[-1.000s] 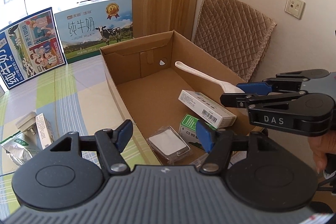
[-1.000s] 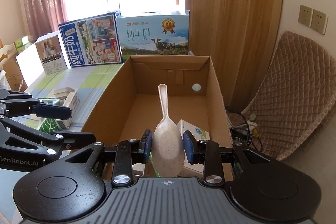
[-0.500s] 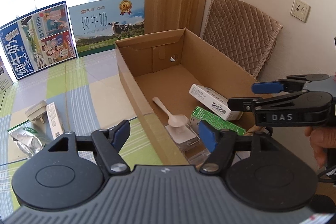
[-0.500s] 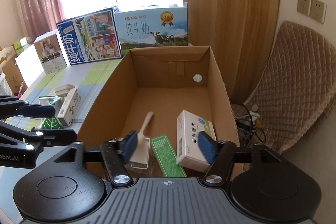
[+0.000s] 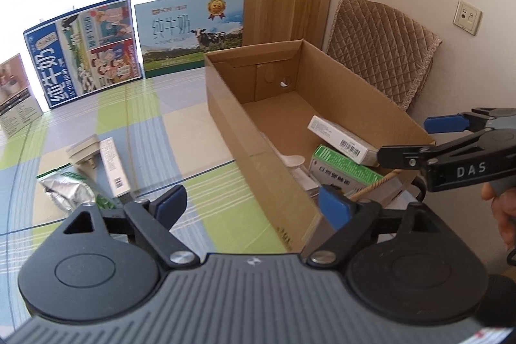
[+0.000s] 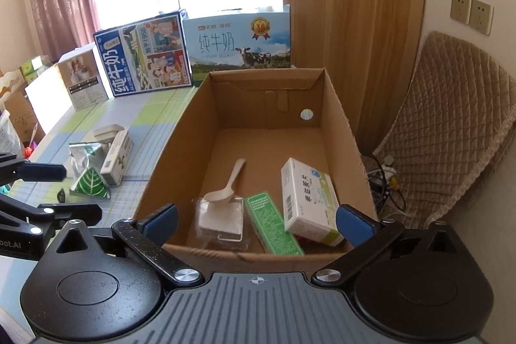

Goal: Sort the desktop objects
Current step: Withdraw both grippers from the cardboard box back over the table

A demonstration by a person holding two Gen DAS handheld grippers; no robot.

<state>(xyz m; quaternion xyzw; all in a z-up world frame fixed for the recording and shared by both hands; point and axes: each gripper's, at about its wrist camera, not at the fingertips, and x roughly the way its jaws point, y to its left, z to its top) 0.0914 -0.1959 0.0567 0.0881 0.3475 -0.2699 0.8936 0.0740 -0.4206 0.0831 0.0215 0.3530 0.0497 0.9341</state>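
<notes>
Over the near end of the cardboard box (image 6: 338,105), right gripper (image 6: 256,220) is spread wide, holding nothing; left gripper (image 5: 254,203) is equally wide and empty, straddling the box's near left corner. Inside the box: white spoon (image 6: 224,189) resting on a clear packet (image 6: 221,220), beside a green box (image 6: 274,224) and white medicine box (image 6: 308,202). Left of the box on the table (image 5: 180,124): foil pouch (image 5: 66,191), slim white carton (image 5: 114,166), beige plug (image 5: 84,149).

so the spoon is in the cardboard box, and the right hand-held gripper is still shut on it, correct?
Not quite. The spoon is in the cardboard box, but the right hand-held gripper is open and holds nothing. The right wrist view shows its jaws spread wide at the box's near edge, with the spoon lying loose, its bowl resting on a clear plastic packet.
</notes>
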